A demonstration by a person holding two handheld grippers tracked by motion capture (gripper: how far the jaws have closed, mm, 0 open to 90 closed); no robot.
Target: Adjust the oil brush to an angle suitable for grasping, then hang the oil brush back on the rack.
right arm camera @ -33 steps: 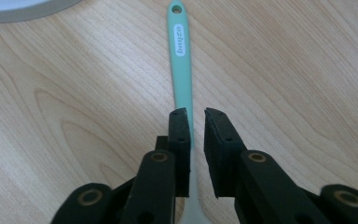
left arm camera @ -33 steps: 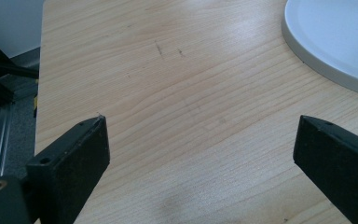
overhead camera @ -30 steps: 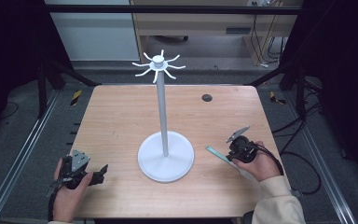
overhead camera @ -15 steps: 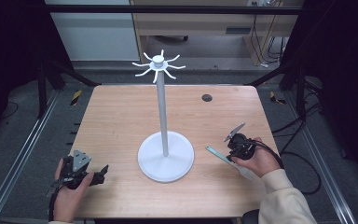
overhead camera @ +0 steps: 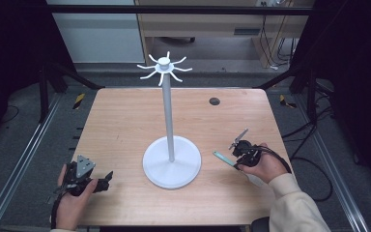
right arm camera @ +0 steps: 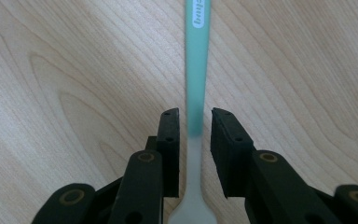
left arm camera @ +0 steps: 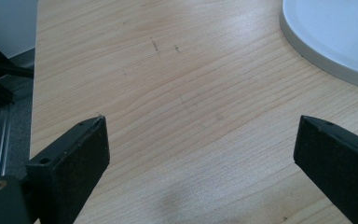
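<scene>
1. Two tools are in my hands at the near edge of the wooden counter point(overhead camera: 125, 121), one at each side of a white stand point(overhead camera: 171, 166).
2. My left tool point(overhead camera: 107, 177) rests low at the near left corner, its grey three-cornered plate facing up; in the left gripper view its black jaws stand spread wide with bare wood between them, and the rim of the stand's round base point(left arm camera: 335, 42) sits just beyond the right jaw.
3. At the middle, the stand's thin pole point(overhead camera: 167, 116) rises upright from the base to a crown of short curved hooks point(overhead camera: 164, 67).
4. A small dark round spot point(overhead camera: 214, 101) lies on the far right part of the counter, well apart from everything.
5. My right tool point(right arm camera: 195, 119) sits right of the base; its jaws are drawn close around a slim handled piece point(right arm camera: 196, 70), teal along the shaft and pale at the near end. Slight gaps show on both sides, so I cannot tell whether they pinch it.
</scene>
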